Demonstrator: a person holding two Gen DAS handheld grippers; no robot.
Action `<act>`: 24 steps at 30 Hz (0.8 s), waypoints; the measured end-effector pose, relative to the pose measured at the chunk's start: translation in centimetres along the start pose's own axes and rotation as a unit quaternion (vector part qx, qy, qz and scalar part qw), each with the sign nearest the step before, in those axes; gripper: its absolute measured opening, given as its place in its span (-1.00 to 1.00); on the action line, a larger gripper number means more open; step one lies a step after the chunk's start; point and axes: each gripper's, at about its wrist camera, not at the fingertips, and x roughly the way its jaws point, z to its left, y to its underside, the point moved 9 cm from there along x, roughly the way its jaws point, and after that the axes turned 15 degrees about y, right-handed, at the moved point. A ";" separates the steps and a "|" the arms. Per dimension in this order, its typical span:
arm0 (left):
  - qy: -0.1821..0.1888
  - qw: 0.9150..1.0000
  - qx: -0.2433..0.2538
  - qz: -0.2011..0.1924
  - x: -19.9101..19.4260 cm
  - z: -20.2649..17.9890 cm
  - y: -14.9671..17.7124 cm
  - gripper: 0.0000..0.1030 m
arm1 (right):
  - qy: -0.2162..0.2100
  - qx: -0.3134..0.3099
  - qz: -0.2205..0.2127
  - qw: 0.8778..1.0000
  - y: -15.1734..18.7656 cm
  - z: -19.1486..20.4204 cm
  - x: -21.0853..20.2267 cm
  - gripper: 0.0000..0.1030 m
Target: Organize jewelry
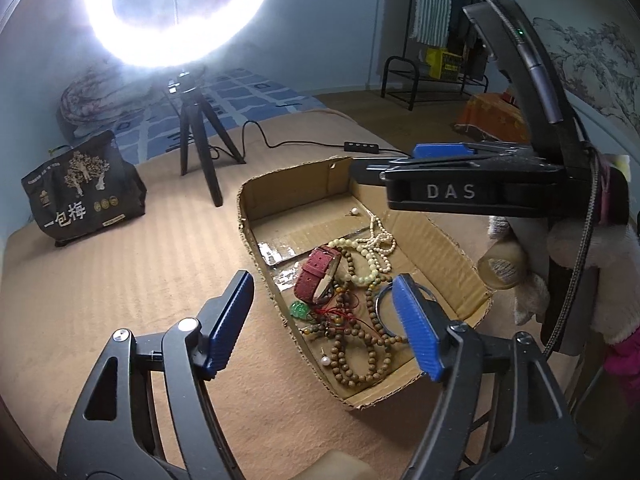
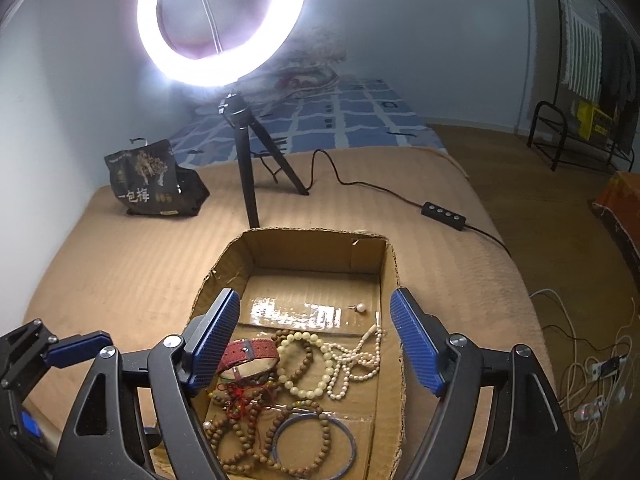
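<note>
Several tangled bead strands (image 2: 256,436) in box (image 2: 304,246).

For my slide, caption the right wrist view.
Open right gripper hovers over cardboard box of tangled jewelry.

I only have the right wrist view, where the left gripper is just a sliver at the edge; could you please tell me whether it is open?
Observer: Yes, the left gripper is open, with nothing pinched between its pads.
Operator: Thank you. My own finger covers the spot beside the watch strap; is anything there?
Observer: A green pendant lies just beside the red watch strap.
Operator: And is anything next to the box, outside my frame?
Observer: A tan roll of tape shows just beyond the right wall of the cardboard box, by a fuzzy sleeve.
</note>
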 end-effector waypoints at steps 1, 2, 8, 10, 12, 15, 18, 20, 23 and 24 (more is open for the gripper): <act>-0.001 1.000 0.000 0.000 -0.1 0.0 0.0 0.45 | 0.003 0.000 -0.001 1.000 0.0 -0.1 -0.2 0.51; -0.002 1.000 0.000 0.000 -0.3 0.1 -0.1 0.46 | 0.005 0.000 -0.002 1.000 -0.1 -0.1 -0.4 0.51; -0.010 1.000 0.007 -0.005 -2.0 0.0 -0.2 0.49 | 0.021 -0.004 -0.011 1.000 -0.5 0.0 -2.1 0.52; -0.015 1.000 0.006 -0.010 -2.9 0.1 -0.4 0.50 | 0.027 -0.006 -0.016 0.999 -0.7 0.0 -3.0 0.52; -0.018 1.000 0.003 -0.015 -3.8 0.3 -0.6 0.50 | 0.032 -0.008 -0.021 0.999 -0.9 0.1 -3.9 0.52; -0.023 0.999 0.000 -0.023 -5.5 0.4 -0.9 0.51 | 0.035 -0.009 -0.031 0.999 -1.3 0.2 -5.5 0.52; -0.031 0.999 0.002 -0.032 -7.4 0.5 -1.4 0.52 | 0.037 -0.009 -0.041 0.998 -1.7 0.4 -7.3 0.52; -0.036 0.999 0.004 -0.041 -8.9 0.4 -1.7 0.53 | 0.040 -0.009 -0.047 0.998 -1.8 0.4 -8.5 0.53; -0.040 0.998 0.007 -0.051 -10.7 0.0 -2.1 0.55 | 0.046 -0.009 -0.055 0.997 -1.9 0.5 -10.3 0.53; -0.043 0.998 0.009 -0.055 -11.4 -0.2 -2.3 0.60 | 0.050 -0.010 -0.059 0.997 -2.0 0.5 -11.1 0.53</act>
